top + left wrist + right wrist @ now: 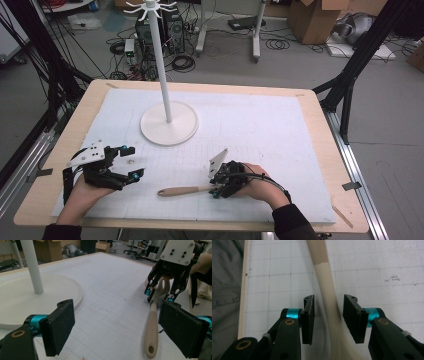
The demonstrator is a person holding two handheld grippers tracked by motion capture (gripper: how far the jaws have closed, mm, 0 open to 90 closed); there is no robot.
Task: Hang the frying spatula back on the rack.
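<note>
A beige utensil (182, 190) with a wooden handle lies flat on the white grid mat (260, 125), near the front edge. My right gripper (216, 190) stands over its neck, held by a hand coming in from the right. In the right gripper view the jaws are open, the utensil (327, 300) running between them with a small gap on each side of the right gripper (329, 301). My left gripper (131, 161) is open over the mat at the left, nothing between its jaws. From the left gripper (120, 322) view, the utensil (152, 330) points toward me with the right gripper (160, 296) at its far end.
A white stand (169, 124) with a round base and tall pole rises at the mat's back middle; its base (50, 290) lies just left of my left gripper. The wooden table edge (320, 120) frames the mat. Cables, boxes and frame legs are on the floor beyond.
</note>
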